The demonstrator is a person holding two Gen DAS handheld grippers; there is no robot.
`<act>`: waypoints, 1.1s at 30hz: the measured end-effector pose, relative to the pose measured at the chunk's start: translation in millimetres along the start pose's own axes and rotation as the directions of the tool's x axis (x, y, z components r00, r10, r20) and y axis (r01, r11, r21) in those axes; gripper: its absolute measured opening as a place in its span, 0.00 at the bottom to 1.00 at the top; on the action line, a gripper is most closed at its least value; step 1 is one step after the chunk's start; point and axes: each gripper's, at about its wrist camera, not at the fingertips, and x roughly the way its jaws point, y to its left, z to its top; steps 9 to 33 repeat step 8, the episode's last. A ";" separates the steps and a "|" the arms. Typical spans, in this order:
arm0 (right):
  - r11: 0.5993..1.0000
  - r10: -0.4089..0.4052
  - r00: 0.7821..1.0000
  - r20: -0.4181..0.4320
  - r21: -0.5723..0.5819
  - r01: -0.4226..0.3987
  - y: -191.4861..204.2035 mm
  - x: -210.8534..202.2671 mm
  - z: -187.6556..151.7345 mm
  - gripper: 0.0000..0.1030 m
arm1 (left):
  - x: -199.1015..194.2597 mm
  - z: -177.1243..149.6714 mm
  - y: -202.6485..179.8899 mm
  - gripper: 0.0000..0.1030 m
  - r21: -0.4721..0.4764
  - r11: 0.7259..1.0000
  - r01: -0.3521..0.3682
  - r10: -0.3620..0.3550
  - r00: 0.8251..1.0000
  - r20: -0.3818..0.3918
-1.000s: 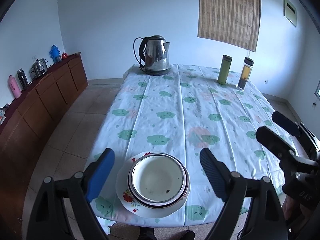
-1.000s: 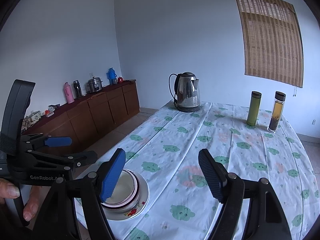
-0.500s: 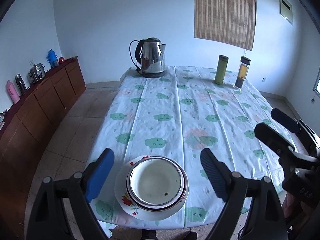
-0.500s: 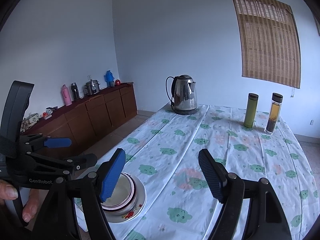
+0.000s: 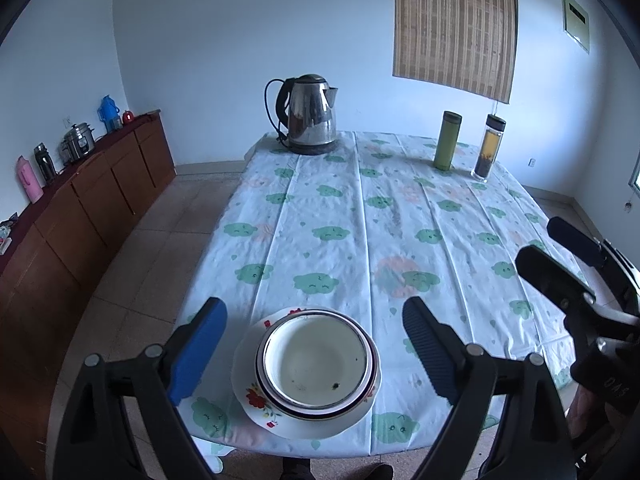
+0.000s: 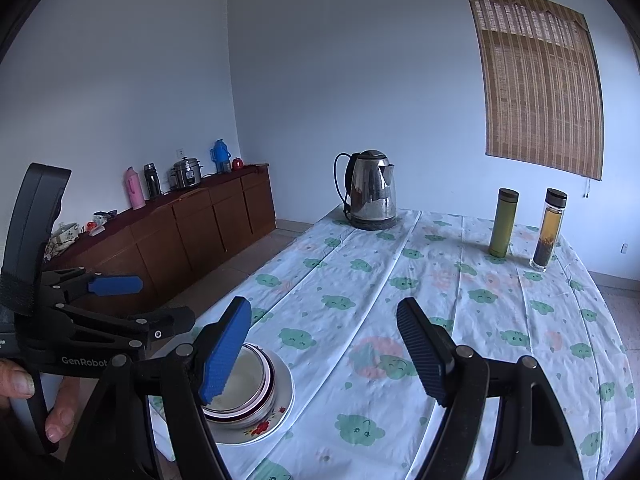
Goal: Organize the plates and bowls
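Note:
A stack of white bowls with dark rims sits on a flowered plate at the near edge of the table. My left gripper hangs above it, open, its blue pads wide to either side of the stack and touching nothing. From the right wrist view the bowls and plate lie low on the left, partly behind my own left finger. My right gripper is open and empty over the cloth, to the right of the stack. The left gripper shows at the left, the right gripper at the right edge.
A steel kettle stands at the table's far end, with a green flask and a glass tea bottle at the far right. A wooden sideboard with thermoses lines the left wall. A hand holds the left gripper's handle.

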 end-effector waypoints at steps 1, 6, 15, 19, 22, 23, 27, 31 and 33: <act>1.000 0.000 1.000 0.001 0.001 0.000 0.2 0.0 0.1 0.75 | -0.5 -0.3 0.0 0.89 0.004 1.000 -0.005 0.005 1.000 0.003; 1.000 -0.004 1.000 0.000 0.004 0.004 -0.9 -1.0 0.1 0.75 | -0.9 0.6 -1.5 0.89 0.005 1.000 -0.002 0.002 1.000 0.009; 1.000 -0.008 1.000 0.001 0.002 0.008 -1.4 -1.8 0.1 0.75 | -0.9 2.0 -0.8 0.89 0.003 1.000 0.002 -0.002 1.000 0.009; 1.000 -0.008 1.000 0.001 0.002 0.008 -1.4 -1.8 0.1 0.75 | -0.9 2.0 -0.8 0.89 0.003 1.000 0.002 -0.002 1.000 0.009; 1.000 -0.008 1.000 0.001 0.002 0.008 -1.4 -1.8 0.1 0.75 | -0.9 2.0 -0.8 0.89 0.003 1.000 0.002 -0.002 1.000 0.009; 1.000 -0.008 1.000 0.001 0.002 0.008 -1.4 -1.8 0.1 0.75 | -0.9 2.0 -0.8 0.89 0.003 1.000 0.002 -0.002 1.000 0.009; 1.000 -0.008 1.000 0.001 0.002 0.008 -1.4 -1.8 0.1 0.75 | -0.9 2.0 -0.8 0.89 0.003 1.000 0.002 -0.002 1.000 0.009; 1.000 -0.008 1.000 0.001 0.002 0.008 -1.4 -1.8 0.1 0.75 | -0.9 2.0 -0.8 0.89 0.003 1.000 0.002 -0.002 1.000 0.009; 1.000 -0.008 1.000 0.001 0.002 0.008 -1.4 -1.8 0.1 0.75 | -0.9 2.0 -0.8 0.89 0.003 1.000 0.002 -0.002 1.000 0.009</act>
